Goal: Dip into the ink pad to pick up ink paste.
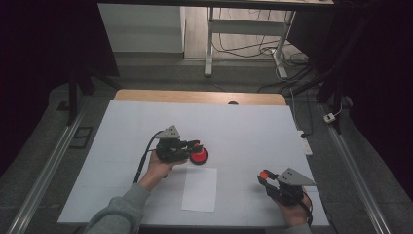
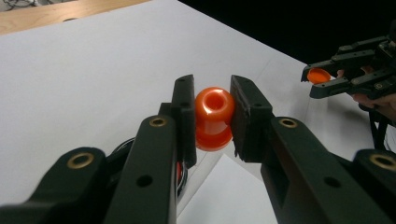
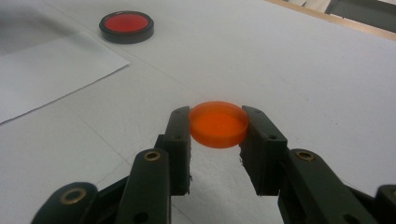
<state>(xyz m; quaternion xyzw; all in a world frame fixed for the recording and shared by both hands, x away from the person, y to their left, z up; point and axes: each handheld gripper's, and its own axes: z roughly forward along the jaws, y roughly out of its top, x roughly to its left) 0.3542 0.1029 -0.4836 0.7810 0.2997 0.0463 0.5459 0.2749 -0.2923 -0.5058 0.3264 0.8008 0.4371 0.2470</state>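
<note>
High view: two claws, left (image 1: 195,145) and right (image 1: 263,176), one paper sheet (image 1: 199,189).

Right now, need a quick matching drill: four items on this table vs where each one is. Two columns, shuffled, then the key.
Items
1. orange stamp
2. orange cap
3. red ink pad
4. paper sheet

Places
A. flat on the table, near the person's edge between the hands
B. clamped in the right gripper
C. on the table, black rim, next to the left gripper in the high view
D. clamped in the left gripper

Pairs: 1-D, 2-B, 3-C, 4-A
</note>
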